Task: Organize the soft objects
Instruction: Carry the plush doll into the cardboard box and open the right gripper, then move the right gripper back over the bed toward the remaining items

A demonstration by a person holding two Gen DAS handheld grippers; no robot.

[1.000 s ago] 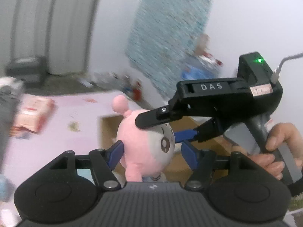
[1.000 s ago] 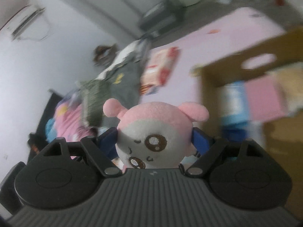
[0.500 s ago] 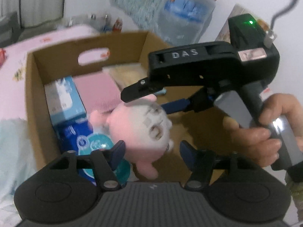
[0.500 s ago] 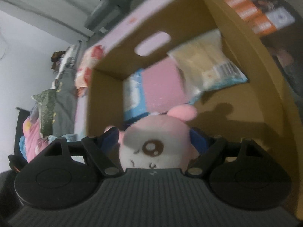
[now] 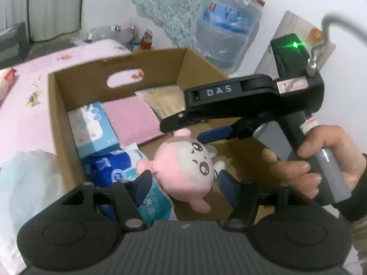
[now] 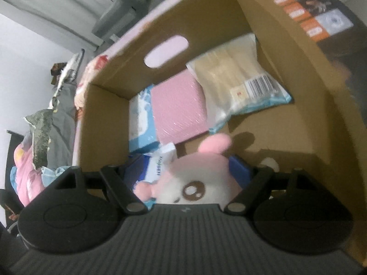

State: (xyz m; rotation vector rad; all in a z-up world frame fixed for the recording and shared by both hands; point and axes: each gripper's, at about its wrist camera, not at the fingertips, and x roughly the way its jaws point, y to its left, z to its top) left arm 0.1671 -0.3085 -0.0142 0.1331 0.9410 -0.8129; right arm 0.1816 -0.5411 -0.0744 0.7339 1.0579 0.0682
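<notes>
A pink and white plush toy point(image 5: 183, 165) hangs low inside an open cardboard box point(image 5: 114, 66), over its bare floor. My right gripper point(image 5: 183, 131), held by a hand point(image 5: 309, 167), is shut on the toy. In the right wrist view the toy point(image 6: 195, 183) fills the gap between the right gripper's point(image 6: 183, 167) blue pads. My left gripper point(image 5: 185, 176) reaches in from the near side with its jaws opening. The toy sits between its fingers point(image 5: 146, 183), but a gap shows on the right side and they do not press it.
The box holds a blue tissue pack point(image 5: 91, 128), a pink flat pack point(image 5: 133, 119), a beige packet point(image 6: 236, 82) and blue wrapped packs point(image 5: 110, 167). The box wall point(image 6: 206, 18) has a handle hole. A pink bed sheet point(image 5: 27, 119) lies to the left, a bagged water bottle point(image 5: 229, 29) behind.
Both grippers came down from above the pink bed into the box, the right one carrying the toy. In the last half second they barely moved; the toy tilted slightly.
</notes>
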